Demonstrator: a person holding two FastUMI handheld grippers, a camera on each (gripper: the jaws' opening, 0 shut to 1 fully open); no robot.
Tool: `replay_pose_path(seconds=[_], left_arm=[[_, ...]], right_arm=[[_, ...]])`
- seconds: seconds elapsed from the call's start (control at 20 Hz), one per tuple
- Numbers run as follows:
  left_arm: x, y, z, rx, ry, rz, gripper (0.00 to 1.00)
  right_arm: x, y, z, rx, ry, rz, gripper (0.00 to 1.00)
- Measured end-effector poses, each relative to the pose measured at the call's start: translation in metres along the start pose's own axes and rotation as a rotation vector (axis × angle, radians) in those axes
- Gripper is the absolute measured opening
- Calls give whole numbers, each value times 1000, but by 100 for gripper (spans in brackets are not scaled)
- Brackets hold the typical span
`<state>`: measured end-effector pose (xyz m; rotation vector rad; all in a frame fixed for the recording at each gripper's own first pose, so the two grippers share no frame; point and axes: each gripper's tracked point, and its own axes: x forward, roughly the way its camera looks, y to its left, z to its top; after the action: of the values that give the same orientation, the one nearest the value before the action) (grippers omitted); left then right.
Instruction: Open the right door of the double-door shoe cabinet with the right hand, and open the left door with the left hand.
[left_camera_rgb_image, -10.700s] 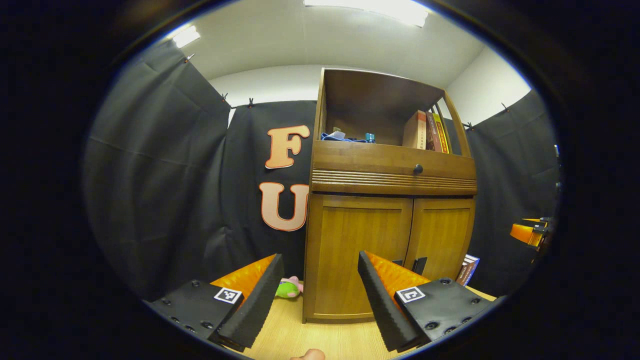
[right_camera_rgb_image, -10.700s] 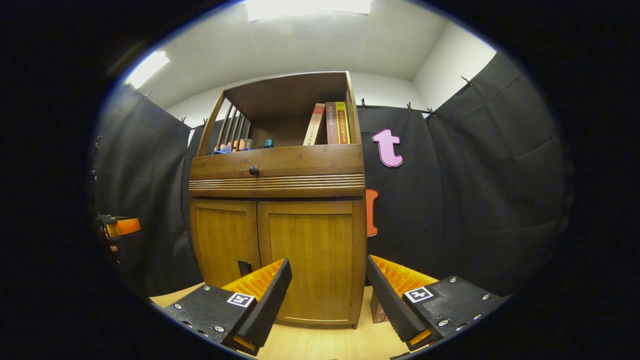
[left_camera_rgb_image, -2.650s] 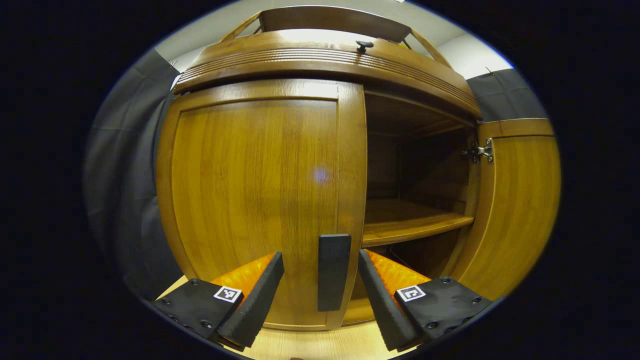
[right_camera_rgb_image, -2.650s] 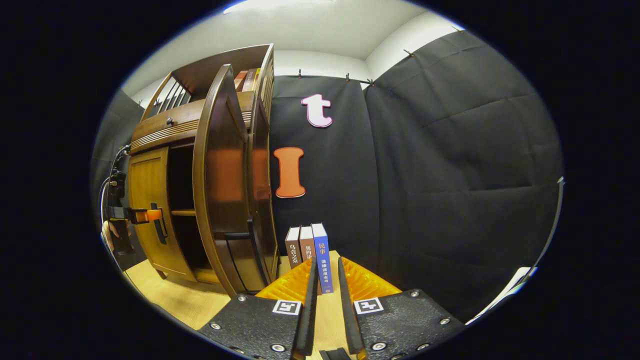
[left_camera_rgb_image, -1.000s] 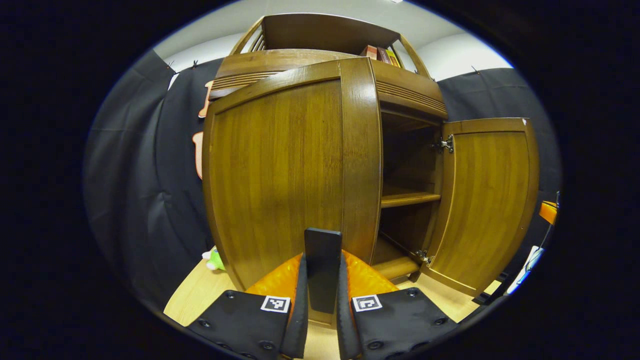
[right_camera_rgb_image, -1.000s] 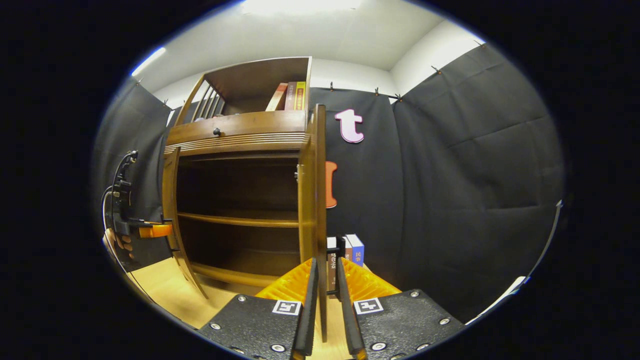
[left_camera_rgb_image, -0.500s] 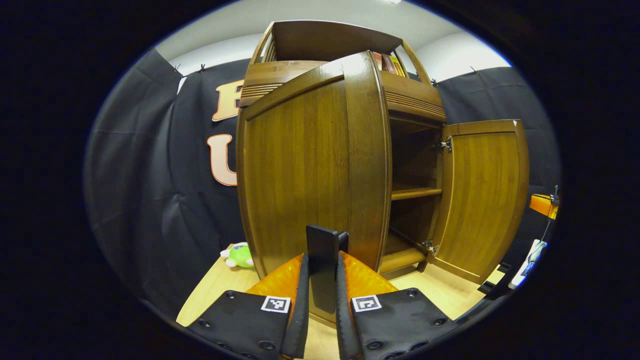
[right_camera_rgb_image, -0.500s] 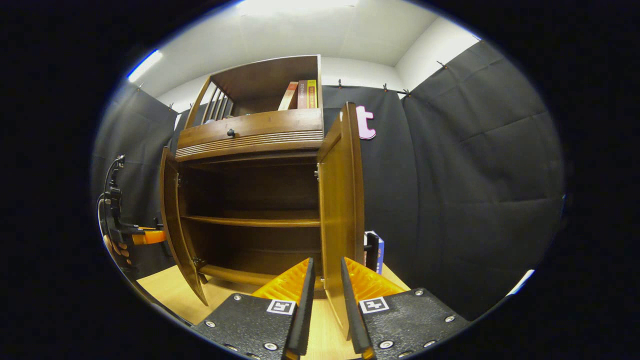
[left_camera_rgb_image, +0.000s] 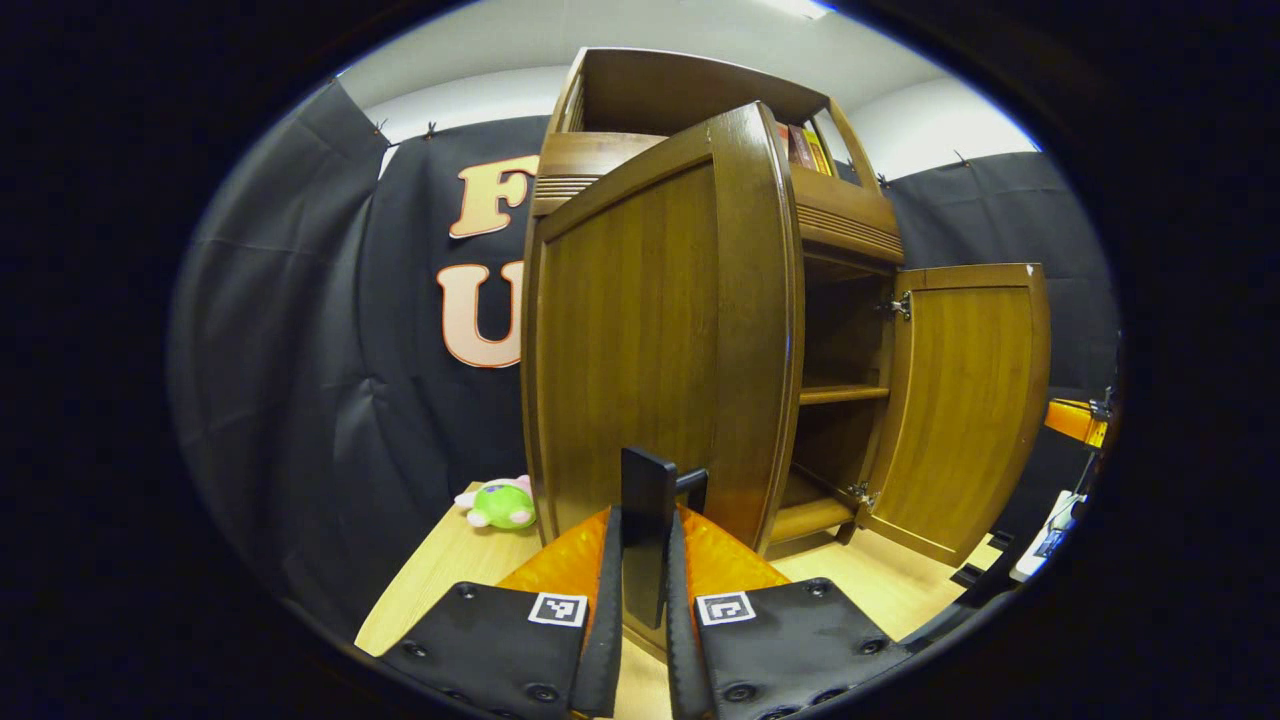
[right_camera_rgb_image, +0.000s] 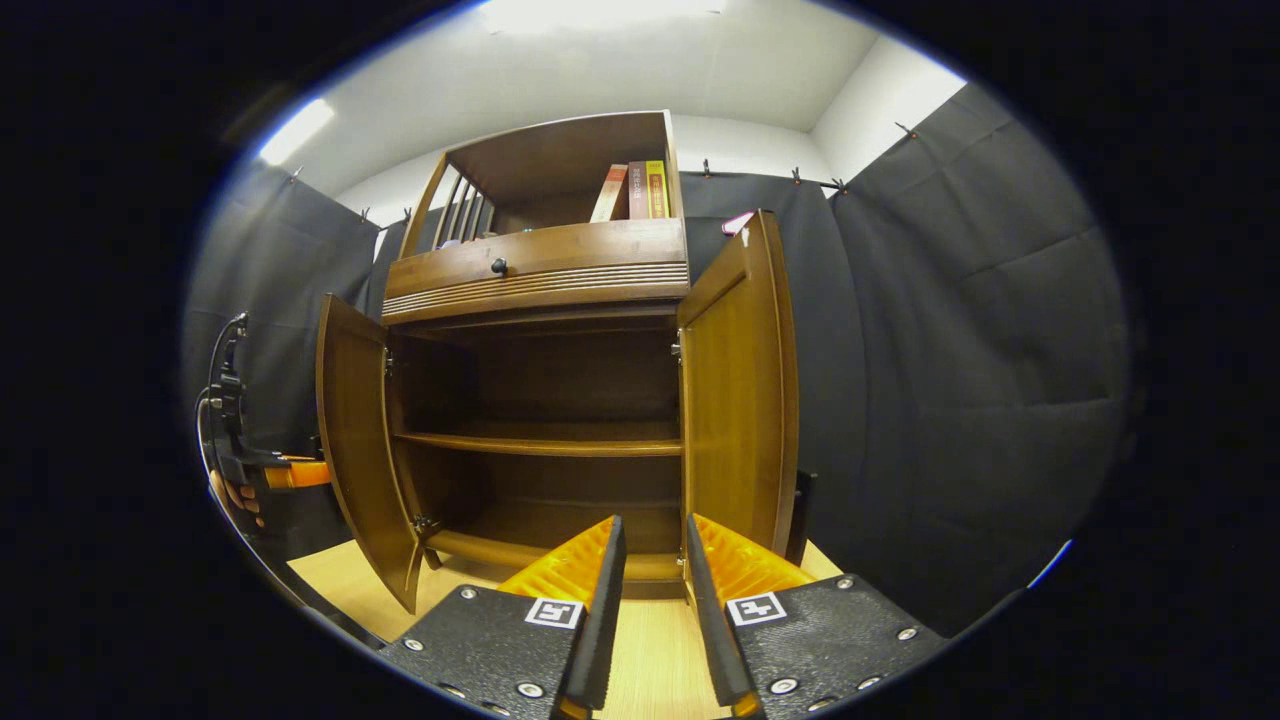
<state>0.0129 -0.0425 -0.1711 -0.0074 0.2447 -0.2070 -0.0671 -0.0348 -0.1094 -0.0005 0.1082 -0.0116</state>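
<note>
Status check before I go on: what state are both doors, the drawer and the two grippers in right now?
left door: partly open.
handle: clamped between the left jaws.
right door: wide open, nothing touching it.
drawer: shut.
left gripper: shut on the handle.
right gripper: jaws slightly parted, holding nothing.
plush toy: lying on the floor beside the cabinet.

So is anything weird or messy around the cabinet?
One small thing: a green plush toy lies on the wooden floor beside the shoe cabinet, against the black cloth wall. It looks dropped there rather than put away. Both doors stand open and the shelves inside look bare; nothing seems broken or spilled.
</note>
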Motion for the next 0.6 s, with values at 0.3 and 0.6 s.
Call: replay_pose_path(seconds=[0.3, 0.6], left_arm=[[-19, 41, 2, 39, -17, 80, 15], [-27, 76, 4, 4, -28, 115, 14]], right_arm=[[7, 16, 0, 9, 3, 22, 44], [13, 33, -3, 4, 4, 55, 45]])
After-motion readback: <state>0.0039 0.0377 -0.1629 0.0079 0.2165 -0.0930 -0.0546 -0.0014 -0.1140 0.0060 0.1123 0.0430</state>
